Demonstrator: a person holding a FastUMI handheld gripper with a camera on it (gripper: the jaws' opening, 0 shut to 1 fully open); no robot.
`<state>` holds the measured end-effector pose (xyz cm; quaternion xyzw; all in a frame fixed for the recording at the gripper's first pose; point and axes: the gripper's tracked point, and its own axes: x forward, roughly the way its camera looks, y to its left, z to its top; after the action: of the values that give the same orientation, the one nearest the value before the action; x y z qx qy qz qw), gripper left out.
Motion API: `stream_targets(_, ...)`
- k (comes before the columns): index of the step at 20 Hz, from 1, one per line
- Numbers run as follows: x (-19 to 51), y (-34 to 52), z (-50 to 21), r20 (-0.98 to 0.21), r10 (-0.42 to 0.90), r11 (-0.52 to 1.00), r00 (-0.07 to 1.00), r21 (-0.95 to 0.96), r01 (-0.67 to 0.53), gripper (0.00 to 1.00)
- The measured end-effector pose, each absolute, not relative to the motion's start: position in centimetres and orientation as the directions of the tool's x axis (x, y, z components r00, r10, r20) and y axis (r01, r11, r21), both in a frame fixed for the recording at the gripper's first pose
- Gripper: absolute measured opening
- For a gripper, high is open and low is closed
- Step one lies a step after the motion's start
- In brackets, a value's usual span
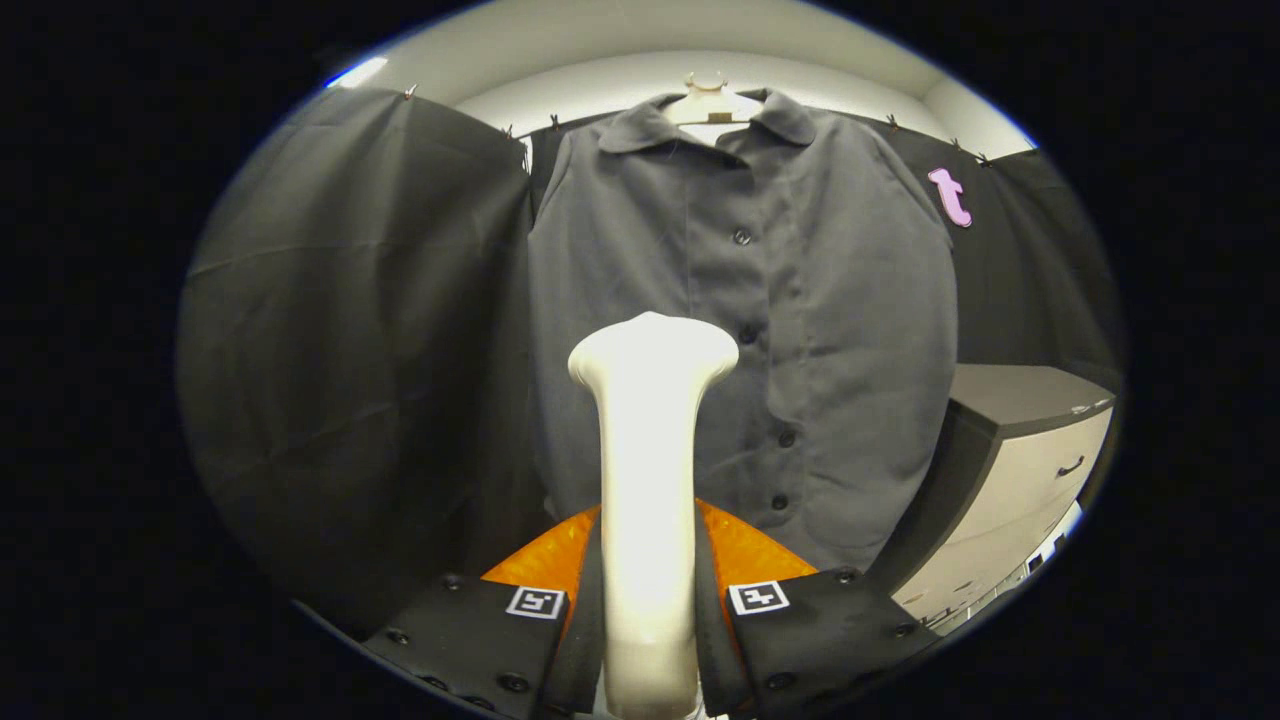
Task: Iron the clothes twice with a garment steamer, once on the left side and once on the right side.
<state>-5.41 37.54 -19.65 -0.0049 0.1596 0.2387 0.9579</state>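
Note:
A dark grey buttoned shirt (pixel 760 330) hangs on a white hanger (pixel 708 102) straight ahead, its collar at the top and its button row running down the middle. My gripper (pixel 648 590) is shut on the handle of a white garment steamer (pixel 650 440), which stands upright between the fingers. The steamer's wide head (pixel 652 350) points at the shirt, around the left half near the button row at mid height. Whether the head touches the cloth cannot be told.
Black cloth walls hang to the left (pixel 350 350) and behind the shirt. A beige cabinet with drawers and a grey top (pixel 1020 450) stands to the right of the shirt, close to its hem.

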Motion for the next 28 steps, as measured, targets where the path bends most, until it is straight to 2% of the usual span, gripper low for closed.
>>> stream_targets(10,-4.8,26.5,-10.3,-0.166,0.403,0.915,0.9,0.073,-0.396,0.46)
stream_targets(18,-2.9,18.4,-8.3,-0.11,0.311,0.95,0.944,0.045,-0.308,0.46)
stream_targets(28,-3.4,11.4,-7.8,-0.093,0.272,0.959,0.958,-0.054,-0.278,0.46)
